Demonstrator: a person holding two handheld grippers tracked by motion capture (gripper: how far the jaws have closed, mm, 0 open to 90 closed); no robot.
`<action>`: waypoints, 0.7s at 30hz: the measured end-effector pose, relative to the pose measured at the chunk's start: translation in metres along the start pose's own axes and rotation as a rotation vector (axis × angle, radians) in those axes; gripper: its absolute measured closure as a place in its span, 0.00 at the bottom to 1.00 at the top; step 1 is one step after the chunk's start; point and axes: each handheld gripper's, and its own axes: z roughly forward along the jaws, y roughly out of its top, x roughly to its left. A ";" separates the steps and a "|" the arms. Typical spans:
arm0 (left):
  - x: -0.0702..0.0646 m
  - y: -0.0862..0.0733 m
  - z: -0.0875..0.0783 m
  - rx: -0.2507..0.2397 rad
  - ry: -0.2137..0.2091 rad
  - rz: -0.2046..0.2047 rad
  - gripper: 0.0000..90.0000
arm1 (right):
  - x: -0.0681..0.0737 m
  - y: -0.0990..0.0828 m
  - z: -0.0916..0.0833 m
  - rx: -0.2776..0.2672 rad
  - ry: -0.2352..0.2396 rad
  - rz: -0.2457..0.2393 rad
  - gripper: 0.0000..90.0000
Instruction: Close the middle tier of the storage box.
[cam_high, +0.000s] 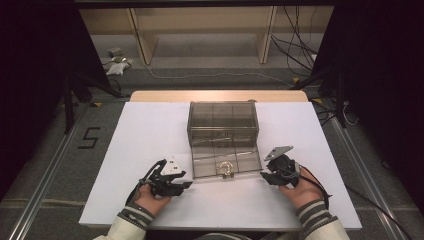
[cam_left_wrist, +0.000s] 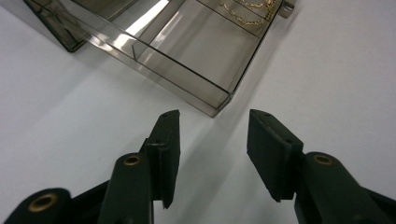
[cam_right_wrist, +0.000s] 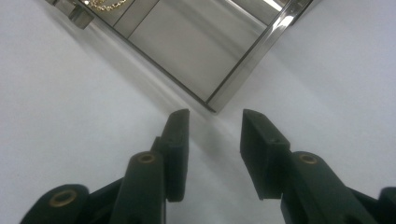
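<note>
A smoky clear plastic box (cam_high: 222, 119) stands mid-table with its divided drawer (cam_high: 246, 161) pulled out toward me. A gold chain (cam_high: 226, 167) lies in the drawer's front middle cell, behind the small handle (cam_high: 229, 175). My left gripper (cam_high: 187, 184) lies low at the drawer's front left corner, open; in the left gripper view its tips (cam_left_wrist: 213, 116) stand just short of the drawer corner (cam_left_wrist: 217, 105), with the chain (cam_left_wrist: 247, 14) beyond. My right gripper (cam_high: 264, 176) is at the front right corner, open; its tips (cam_right_wrist: 215, 114) stop just short of that corner (cam_right_wrist: 212, 103). Nothing is between either pair of jaws.
The box rests on a white sheet (cam_high: 150, 135) that covers the table, with bare white surface on both sides of it. A wooden table edge (cam_high: 165, 96) shows at the back. Cables (cam_high: 295, 50) and a black stand lie on the floor beyond.
</note>
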 end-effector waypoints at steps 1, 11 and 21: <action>-0.001 0.001 0.002 0.007 0.003 0.008 0.62 | 0.001 0.000 0.001 0.001 0.001 0.002 0.73; -0.008 0.008 0.015 0.050 0.034 0.061 0.73 | 0.003 0.001 0.011 0.015 0.021 -0.012 0.80; -0.010 0.010 0.018 0.063 0.055 0.090 0.84 | 0.002 0.002 0.014 0.015 0.019 -0.012 0.86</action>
